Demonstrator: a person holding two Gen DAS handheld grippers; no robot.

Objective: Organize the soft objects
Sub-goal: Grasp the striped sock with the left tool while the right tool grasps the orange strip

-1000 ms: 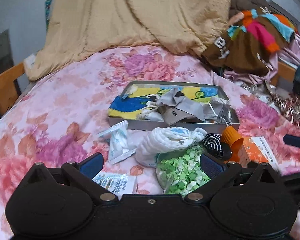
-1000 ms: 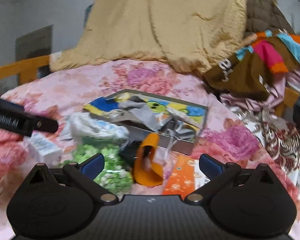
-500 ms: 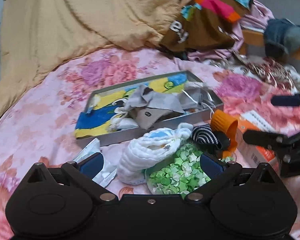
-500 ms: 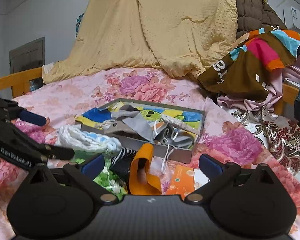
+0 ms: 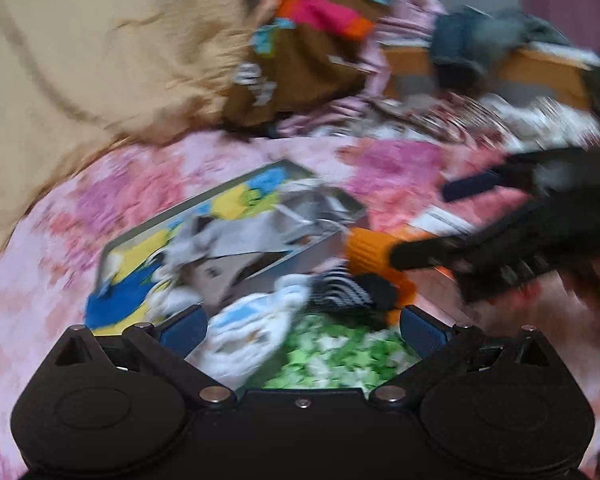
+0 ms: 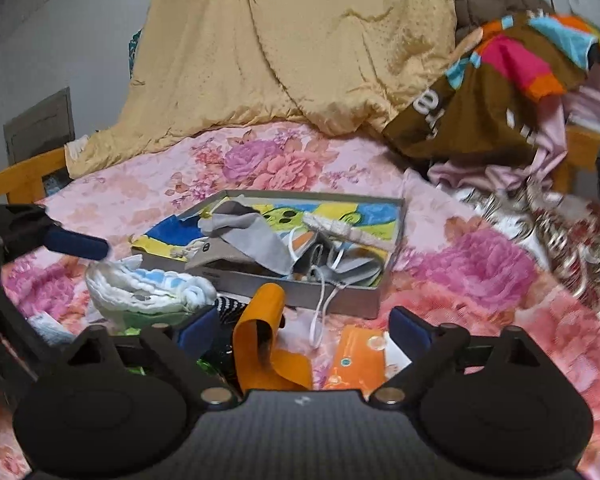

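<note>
While both tools hang low over the clutter on the bed (image 6: 320,160), the risks read best from left to right. At the far left a small white packet (image 6: 46,326) lies loose on the floral cover, easily swept aside by the left tool (image 5: 300,324), whose blue pads stand apart with nothing pressed between them. Under that tool sits the white-and-blue quilted cloth (image 6: 148,288), resting on the bag of green and white pieces (image 5: 332,356) — a pinch aimed at the cloth could catch the bag's film as well and drag both. Next comes the striped black-and-white item (image 5: 340,292), touching the orange ribbed sleeve (image 6: 260,332); they crowd together, so lifting one may tow the other. The right tool (image 6: 300,332) has just been narrowing its jaws with the orange sleeve between them, though the pads are not yet pressing on it, so it counts as apart. In the left wrist view its fingers reach across close to the left tool's path — the two could knock together. Behind, the shallow grey box (image 6: 380,300) already holds grey fabric and a white cord that trails over its front wall; a passing tool could snag that cord and spill the box. Further right, the orange carton (image 6: 356,356) lies flat, stiff, probably not part of the sorting.
</note>
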